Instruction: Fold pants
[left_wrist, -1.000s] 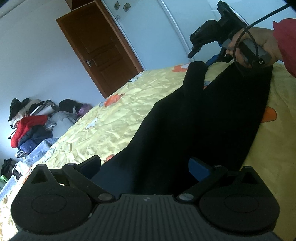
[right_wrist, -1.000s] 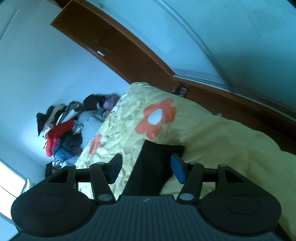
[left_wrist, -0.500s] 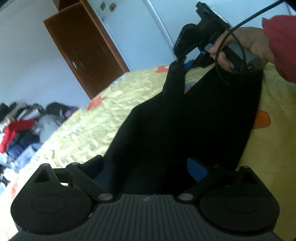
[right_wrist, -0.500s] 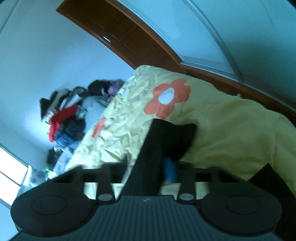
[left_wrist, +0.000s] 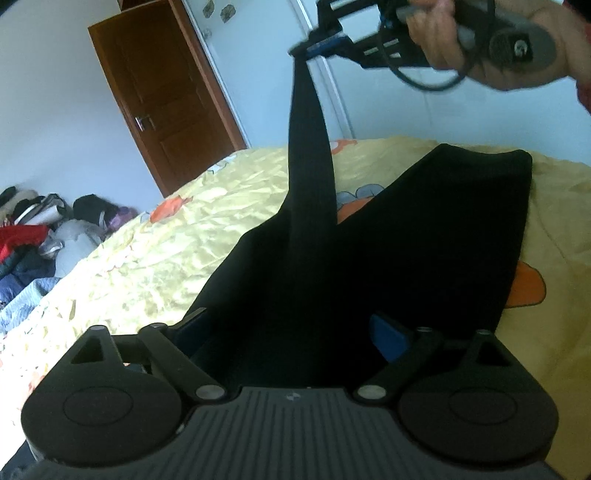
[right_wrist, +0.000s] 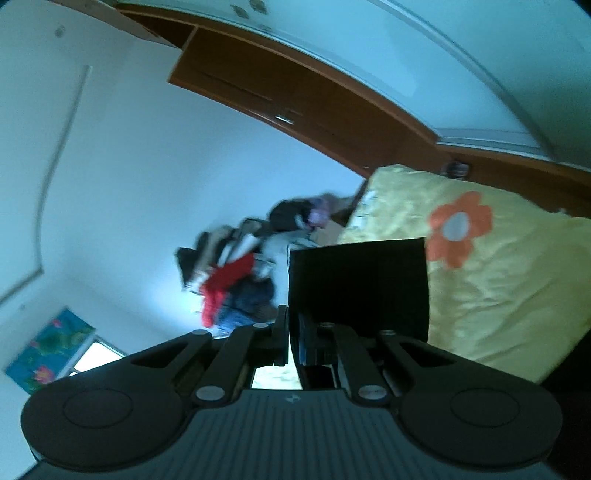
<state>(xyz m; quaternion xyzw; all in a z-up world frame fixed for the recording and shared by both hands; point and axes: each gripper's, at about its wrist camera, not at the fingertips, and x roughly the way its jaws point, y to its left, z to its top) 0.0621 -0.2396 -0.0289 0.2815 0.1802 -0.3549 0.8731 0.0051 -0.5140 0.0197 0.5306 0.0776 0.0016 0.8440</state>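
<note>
Black pants (left_wrist: 388, 258) lie on the yellow flowered bedspread (left_wrist: 155, 258). My left gripper (left_wrist: 291, 328) is open, its fingers wide apart on either side of the near end of the pants. My right gripper (right_wrist: 293, 332) is shut on the hem of one black leg (right_wrist: 358, 280) and holds it high above the bed. In the left wrist view the right gripper (left_wrist: 321, 40) shows at the top, with the lifted leg (left_wrist: 310, 147) hanging taut from it. The other leg (left_wrist: 461, 206) lies flat.
A brown door (left_wrist: 162, 99) stands behind the bed. A pile of clothes (left_wrist: 33, 236) lies on the floor at the left, also in the right wrist view (right_wrist: 236, 273). A wooden wardrobe (right_wrist: 295, 99) runs along the wall.
My right gripper closed on the hem of one leg and lifted it high off the bed. The leg now hangs stretched. My left gripper stayed open at the near end.
</note>
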